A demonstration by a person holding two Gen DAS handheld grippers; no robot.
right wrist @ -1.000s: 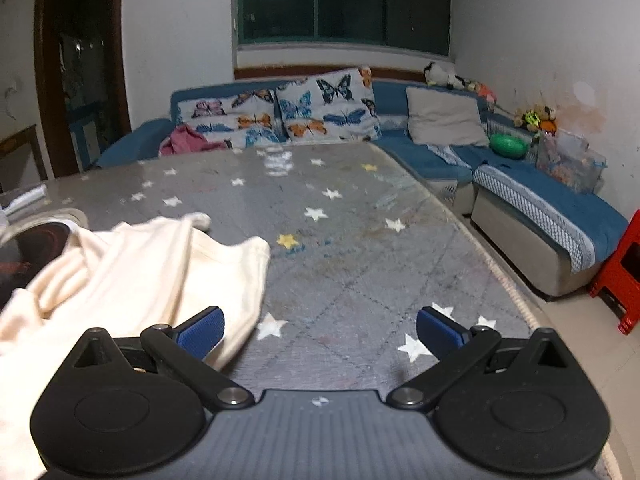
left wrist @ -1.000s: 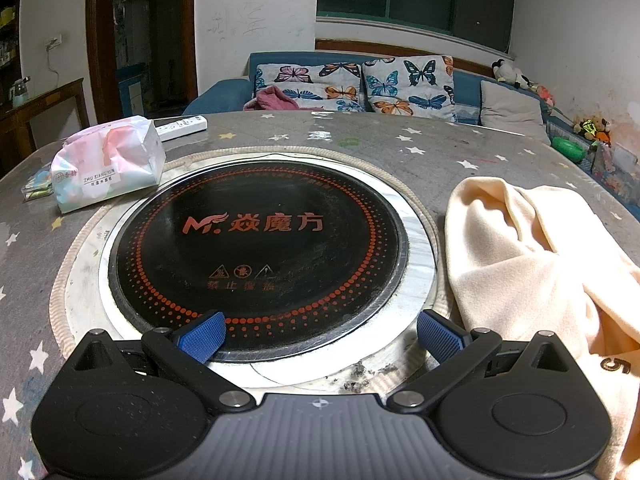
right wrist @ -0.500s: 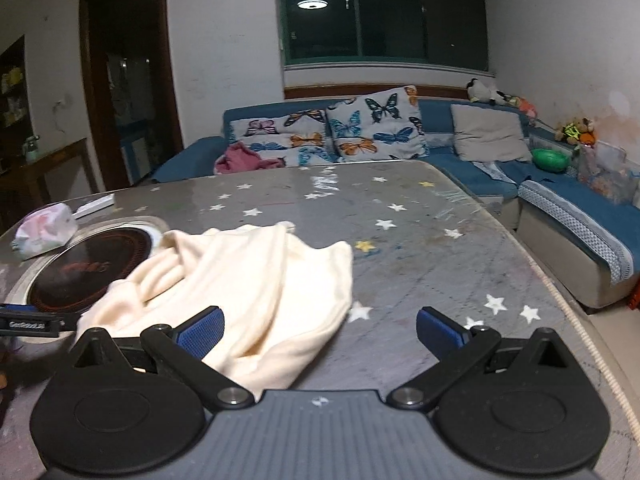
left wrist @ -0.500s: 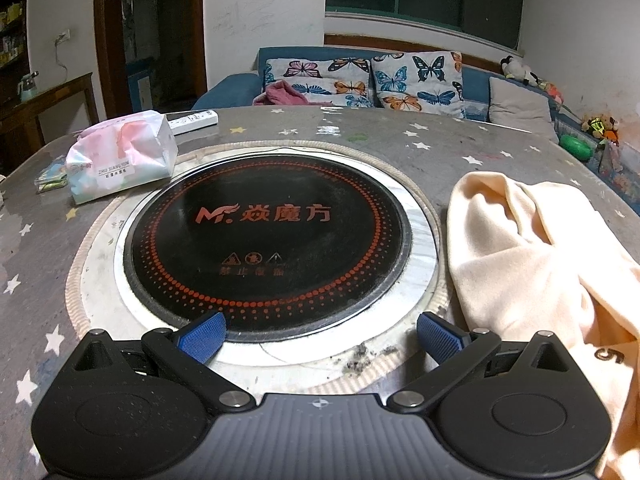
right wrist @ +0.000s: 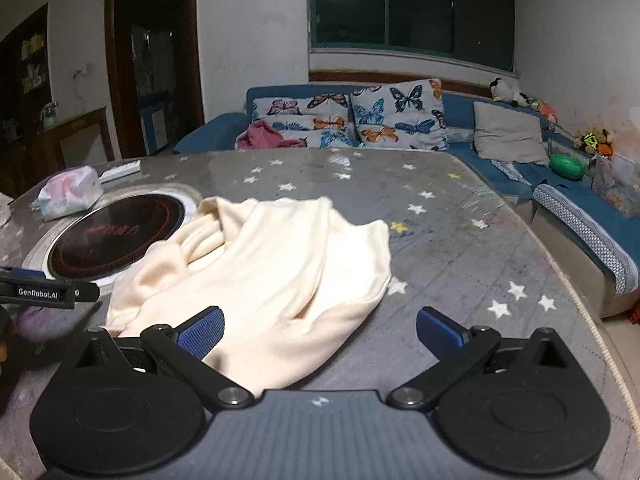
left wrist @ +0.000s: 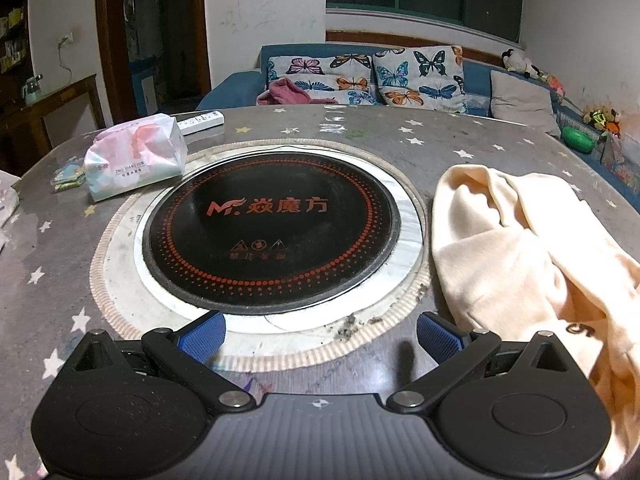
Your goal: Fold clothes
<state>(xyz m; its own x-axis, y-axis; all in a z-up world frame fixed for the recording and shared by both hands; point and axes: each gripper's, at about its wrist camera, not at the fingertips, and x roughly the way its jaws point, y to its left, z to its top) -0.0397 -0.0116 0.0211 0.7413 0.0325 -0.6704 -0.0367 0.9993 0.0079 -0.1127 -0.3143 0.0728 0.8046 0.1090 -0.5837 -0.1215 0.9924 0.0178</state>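
The cream garment (right wrist: 272,264) lies crumpled on the star-patterned table (right wrist: 460,232), just at 3 o'clock of the round induction cooktop (left wrist: 272,228), its long axis running from the cooktop's rim toward the near table edge. The left gripper (left wrist: 318,332) is spread wide and grips nothing, poised over the cooktop's near rim. The right gripper (right wrist: 318,330) is equally wide apart and empty, its left finger (right wrist: 200,330) over the garment's near fold. Since a second ago the right view has swung left, bringing garment and cooktop toward its centre.
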